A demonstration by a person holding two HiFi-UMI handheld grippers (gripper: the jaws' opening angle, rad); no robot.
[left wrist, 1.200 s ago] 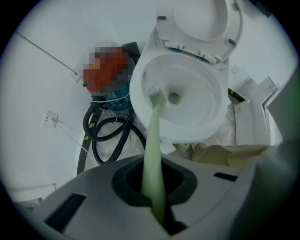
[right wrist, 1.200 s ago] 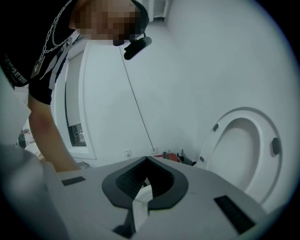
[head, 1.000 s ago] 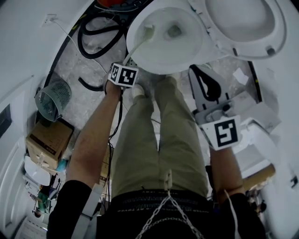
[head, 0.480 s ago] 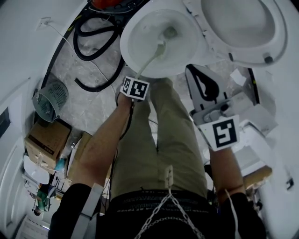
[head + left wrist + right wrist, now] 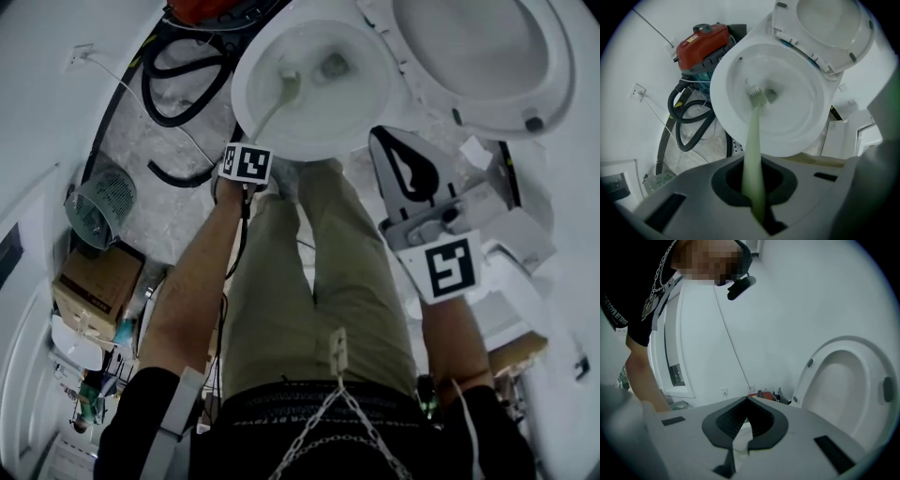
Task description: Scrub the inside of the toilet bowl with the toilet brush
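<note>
The white toilet bowl (image 5: 323, 127) is at the top of the head view, with its lid (image 5: 478, 47) raised. A pale green toilet brush (image 5: 288, 82) reaches down into the bowl. In the left gripper view its bristle head (image 5: 758, 97) rests on the bowl's inner wall (image 5: 797, 122), right beside the drain. My left gripper (image 5: 253, 136) is shut on the brush handle (image 5: 753, 154), which runs straight out between the jaws. My right gripper (image 5: 384, 141) hangs beside the bowl's right rim, shut, with nothing in it (image 5: 746, 401).
A red vacuum (image 5: 701, 44) with a coiled black hose (image 5: 178, 66) stands behind the bowl on the left. A mesh wastebasket (image 5: 98, 202) and a cardboard box (image 5: 94, 286) sit along the left wall. The person's trouser legs (image 5: 319, 281) stand right before the bowl.
The brush head went right towards the drain, then came back left across the bowl. My left gripper followed it, right and then left again. The right gripper has hardly moved.
</note>
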